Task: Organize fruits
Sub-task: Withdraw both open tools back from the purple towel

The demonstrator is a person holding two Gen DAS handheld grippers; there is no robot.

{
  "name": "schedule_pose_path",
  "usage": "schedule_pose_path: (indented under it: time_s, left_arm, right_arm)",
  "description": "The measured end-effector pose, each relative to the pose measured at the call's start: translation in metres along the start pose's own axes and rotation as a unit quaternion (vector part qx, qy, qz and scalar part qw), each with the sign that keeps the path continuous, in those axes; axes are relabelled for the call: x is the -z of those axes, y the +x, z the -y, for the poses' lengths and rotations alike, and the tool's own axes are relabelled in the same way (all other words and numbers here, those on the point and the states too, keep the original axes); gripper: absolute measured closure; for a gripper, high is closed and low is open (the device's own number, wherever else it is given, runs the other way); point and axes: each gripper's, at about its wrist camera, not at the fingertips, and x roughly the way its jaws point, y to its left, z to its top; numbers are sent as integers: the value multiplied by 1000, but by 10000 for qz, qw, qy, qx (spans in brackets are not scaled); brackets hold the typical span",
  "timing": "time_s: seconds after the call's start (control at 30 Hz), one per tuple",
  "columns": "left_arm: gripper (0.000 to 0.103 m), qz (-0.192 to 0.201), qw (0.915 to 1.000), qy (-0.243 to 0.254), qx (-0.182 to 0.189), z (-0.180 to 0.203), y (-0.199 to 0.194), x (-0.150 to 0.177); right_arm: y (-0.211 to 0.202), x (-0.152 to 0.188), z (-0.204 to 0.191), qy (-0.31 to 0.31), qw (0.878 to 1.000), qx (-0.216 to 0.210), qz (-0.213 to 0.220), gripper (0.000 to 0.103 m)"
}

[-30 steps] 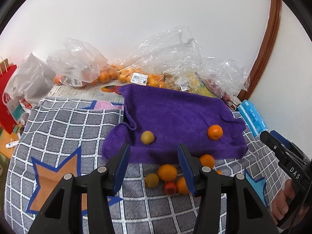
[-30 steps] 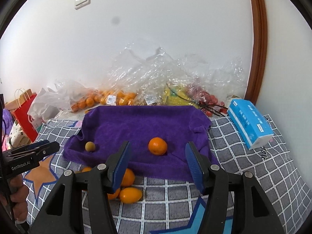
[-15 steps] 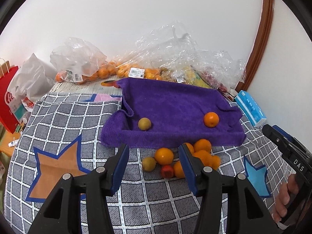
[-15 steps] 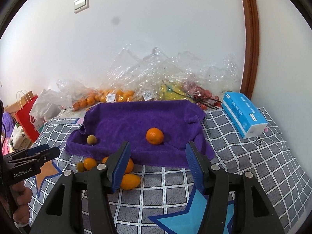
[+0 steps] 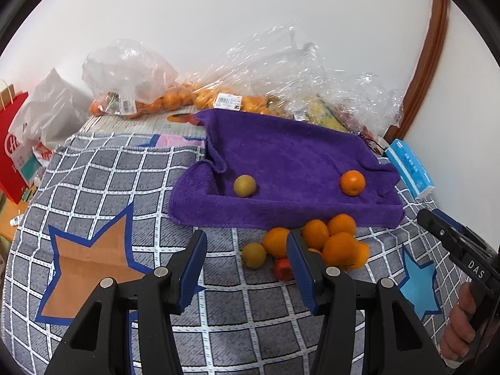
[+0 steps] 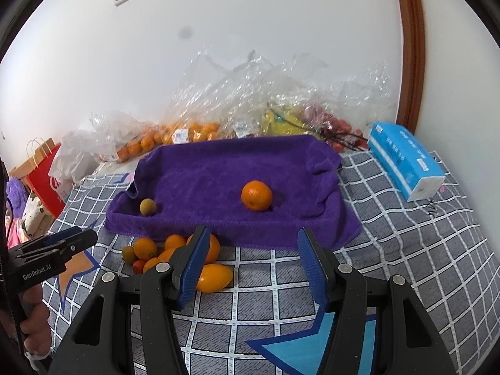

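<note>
While both grippers hung above the checked cloth, neither held anything: the left gripper had its jaws wide apart, and the right gripper likewise stood wide and empty. Landmark was the purple towel. On the towel sat one orange toward its right side and one small yellow-green fruit toward its left. Just off the towel's near edge lay the loose pile: several oranges touching each other, another small yellow-green fruit, a small red fruit, and an elongated orange-yellow one nearest the right gripper. Behind the towel lay plastic bags of fruit; to its right, a blue tissue box.

Judged handling: fruits were light, round, smooth-skinned, so likely to roll or squirt out; skins bruise, the small red one probably softest. Best grip looked across the widest middle, modest squeeze, taking outer pile fruits first so neighbours wouldn't scatter.
</note>
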Motion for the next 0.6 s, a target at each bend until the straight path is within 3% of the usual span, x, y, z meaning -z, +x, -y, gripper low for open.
schedule_pose_path:
  time_s: [0.23,0.4,0.6]
  left_arm:
    - [53,-128,9998,-162,-30,-19,12,1]
    - [53,-186,9996,-219,-65,-28,17,2]
    - [53,-224,9995,-223,-95,-32,21,3]
  right_arm:
    - [21,11,-6,-64,9995,-177,-260,46]
    - [37,22,-18,-253,9980,-339,-477,55]
    - [51,32,-29,-430,9957,-448,-685,59]
